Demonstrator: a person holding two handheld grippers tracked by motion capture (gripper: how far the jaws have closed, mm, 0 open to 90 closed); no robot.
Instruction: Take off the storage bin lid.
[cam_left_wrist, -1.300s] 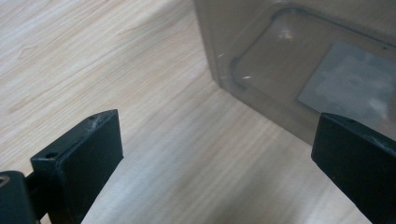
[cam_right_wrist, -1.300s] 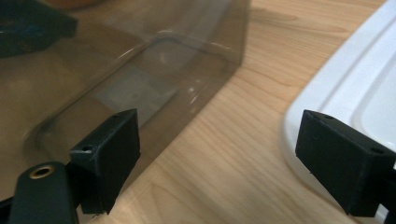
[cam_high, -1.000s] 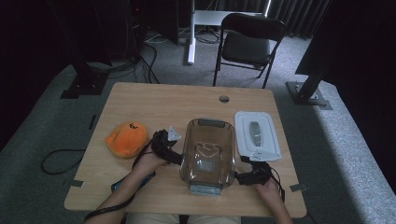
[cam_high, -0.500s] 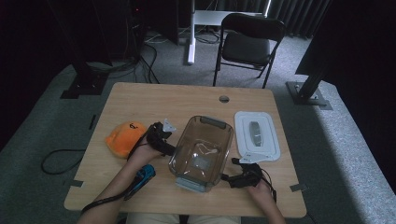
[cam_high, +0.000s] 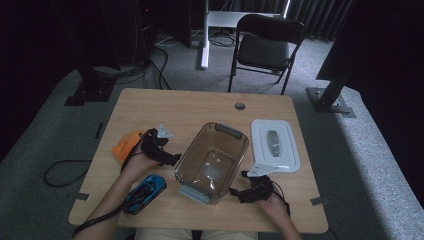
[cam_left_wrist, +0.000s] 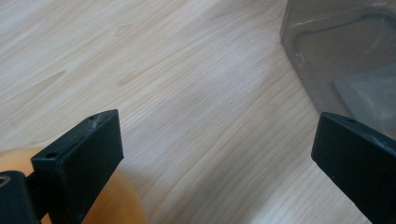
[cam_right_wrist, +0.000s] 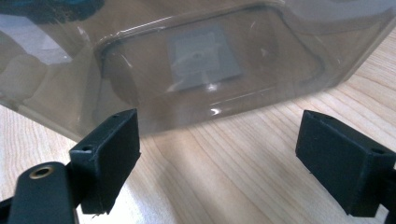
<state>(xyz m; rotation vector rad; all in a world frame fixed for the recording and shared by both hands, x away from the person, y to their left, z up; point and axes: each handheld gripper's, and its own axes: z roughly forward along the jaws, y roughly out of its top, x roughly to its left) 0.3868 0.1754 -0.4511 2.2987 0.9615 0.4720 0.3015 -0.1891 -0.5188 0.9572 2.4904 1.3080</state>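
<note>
flanking clear container (cam_high: 212, 161): left gripper (cam_high: 159, 150) at 9 o'clock, right gripper (cam_high: 251, 192) at 4 o'clock, both wide apart, empty. risk: nudged container likely sliding, striking blue car (cam_high: 145, 192).

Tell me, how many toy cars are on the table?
1. The blue toy car lies near the table's front left edge, beside the person's left forearm, left of the clear container. The orange thing might hide something behind it.

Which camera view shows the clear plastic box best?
The high view shows the clear plastic box best: its whole outline appears, empty, turned at an angle on the table. The right gripper view shows one side wall and the label on its bottom, seen through the wall. The left gripper view shows one corner.
</note>
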